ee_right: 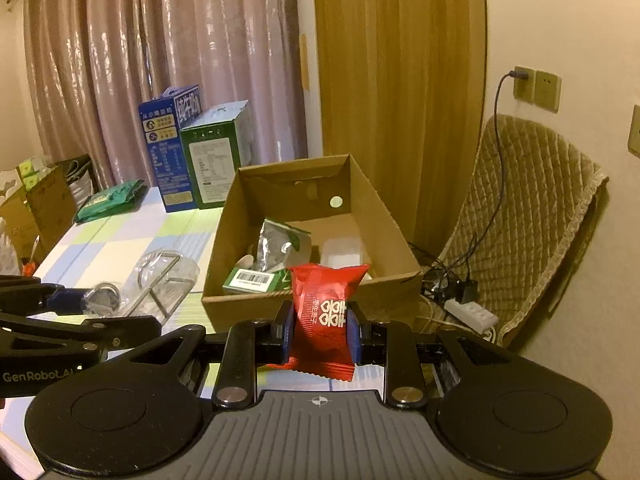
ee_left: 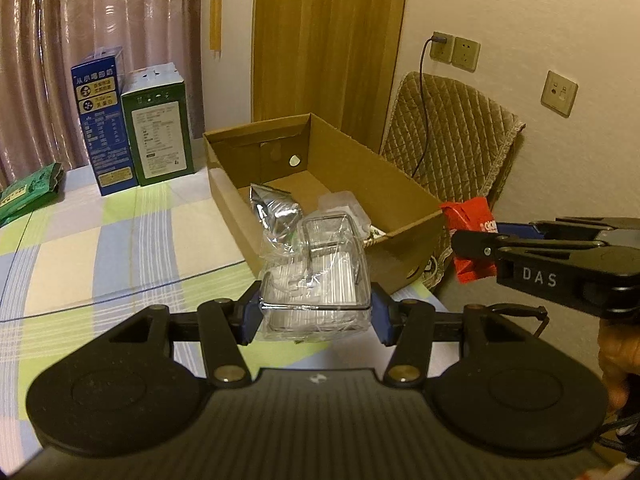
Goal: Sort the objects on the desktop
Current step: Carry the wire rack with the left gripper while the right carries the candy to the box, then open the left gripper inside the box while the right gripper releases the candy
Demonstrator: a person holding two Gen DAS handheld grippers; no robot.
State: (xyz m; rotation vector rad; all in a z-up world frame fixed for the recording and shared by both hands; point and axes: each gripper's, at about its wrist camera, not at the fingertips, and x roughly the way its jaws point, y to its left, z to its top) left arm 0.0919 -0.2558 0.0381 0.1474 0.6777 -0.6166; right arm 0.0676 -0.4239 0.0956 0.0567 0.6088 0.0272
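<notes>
In the left wrist view, we grip a clear plastic box (ee_left: 316,276) between our left tongs (ee_left: 316,312), above the checked surface (ee_left: 100,248) and just before the cardboard box (ee_left: 360,184). Inside that box lies a silver pouch (ee_left: 274,208). Our right tongs (ee_left: 476,246) come in from the right, clenched on a red snack packet (ee_left: 472,240).

In the right wrist view, our right tongs (ee_right: 320,330) grasp the red snack packet (ee_right: 324,312) upright, near the front wall of the cardboard box (ee_right: 304,308). At left, our left tongs (ee_right: 80,300) carry the clear plastic box (ee_right: 160,284) over the surface (ee_right: 120,240).
</notes>
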